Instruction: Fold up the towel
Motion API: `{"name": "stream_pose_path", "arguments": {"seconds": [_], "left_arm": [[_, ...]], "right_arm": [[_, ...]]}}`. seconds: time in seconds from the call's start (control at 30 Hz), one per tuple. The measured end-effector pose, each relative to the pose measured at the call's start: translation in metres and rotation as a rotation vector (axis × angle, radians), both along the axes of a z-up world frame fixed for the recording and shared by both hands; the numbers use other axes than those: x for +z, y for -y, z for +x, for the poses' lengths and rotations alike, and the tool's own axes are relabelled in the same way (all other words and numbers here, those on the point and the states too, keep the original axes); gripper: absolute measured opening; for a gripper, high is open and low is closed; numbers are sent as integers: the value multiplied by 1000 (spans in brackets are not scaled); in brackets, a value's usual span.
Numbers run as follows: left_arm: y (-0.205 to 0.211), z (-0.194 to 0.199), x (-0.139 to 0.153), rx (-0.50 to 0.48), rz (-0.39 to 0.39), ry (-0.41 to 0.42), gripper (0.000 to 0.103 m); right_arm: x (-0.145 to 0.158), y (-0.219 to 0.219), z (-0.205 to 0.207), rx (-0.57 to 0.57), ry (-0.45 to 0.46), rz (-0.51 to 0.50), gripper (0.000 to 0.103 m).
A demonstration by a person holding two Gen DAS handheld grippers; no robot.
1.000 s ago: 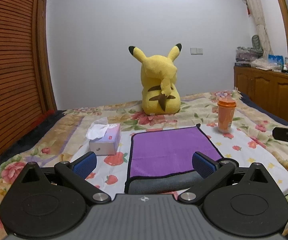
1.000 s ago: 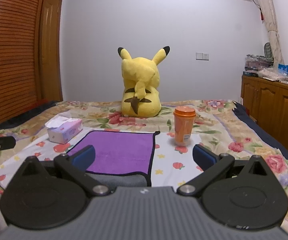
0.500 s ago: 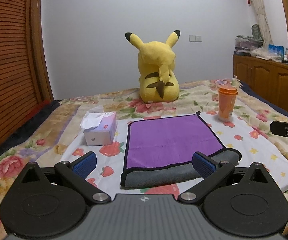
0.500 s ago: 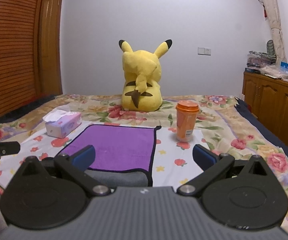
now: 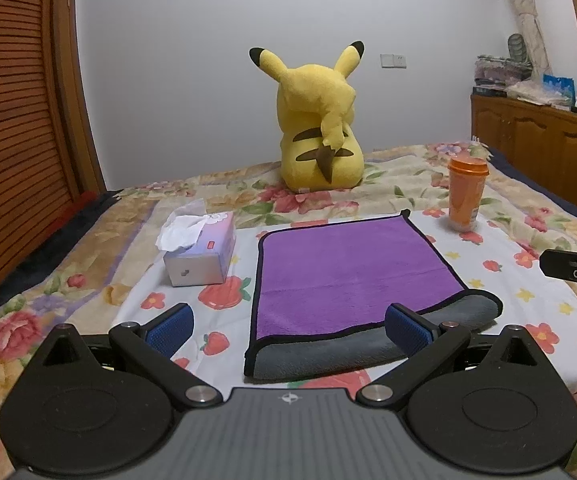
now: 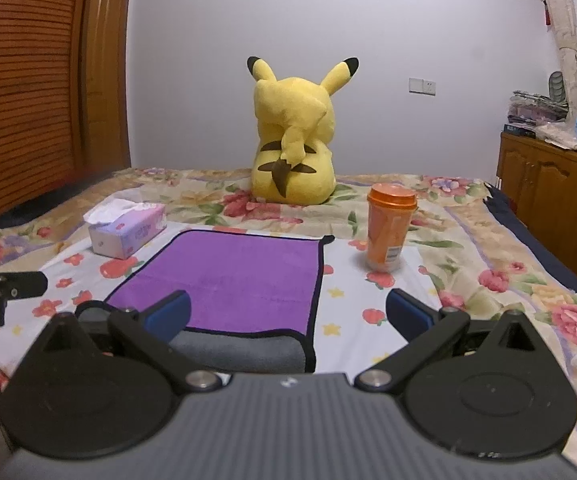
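Observation:
A purple towel (image 5: 348,272) with a black hem and grey underside lies flat on the bed; its near edge is turned over in a grey fold. It also shows in the right wrist view (image 6: 232,280). My left gripper (image 5: 288,326) is open and empty, above the towel's near left corner. My right gripper (image 6: 288,316) is open and empty, above the near right corner. The right gripper's tip shows at the right edge of the left wrist view (image 5: 572,272).
A tissue box (image 5: 202,252) sits left of the towel. An orange lidded cup (image 5: 466,192) stands at its far right corner. A yellow plush toy (image 5: 318,132) sits behind. A wooden cabinet (image 5: 544,152) lines the right wall.
Both grippers have risen and drawn back a little, so more of the towel's near folded edge shows. The towel has not moved. Both stay open.

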State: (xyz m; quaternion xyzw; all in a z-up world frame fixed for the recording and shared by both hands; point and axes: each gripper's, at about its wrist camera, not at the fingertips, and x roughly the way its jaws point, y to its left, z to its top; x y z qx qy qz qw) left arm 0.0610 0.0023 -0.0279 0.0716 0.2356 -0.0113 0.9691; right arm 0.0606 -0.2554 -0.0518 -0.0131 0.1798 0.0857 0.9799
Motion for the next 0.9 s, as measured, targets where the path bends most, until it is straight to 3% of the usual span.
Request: {"name": "stream_pose_path", "arguments": {"seconds": [0.9], "left_arm": [[-16, 55, -24, -7, 9, -109, 103]], "right_arm": [[-13, -24, 54, 116, -87, -46, 103]]}}
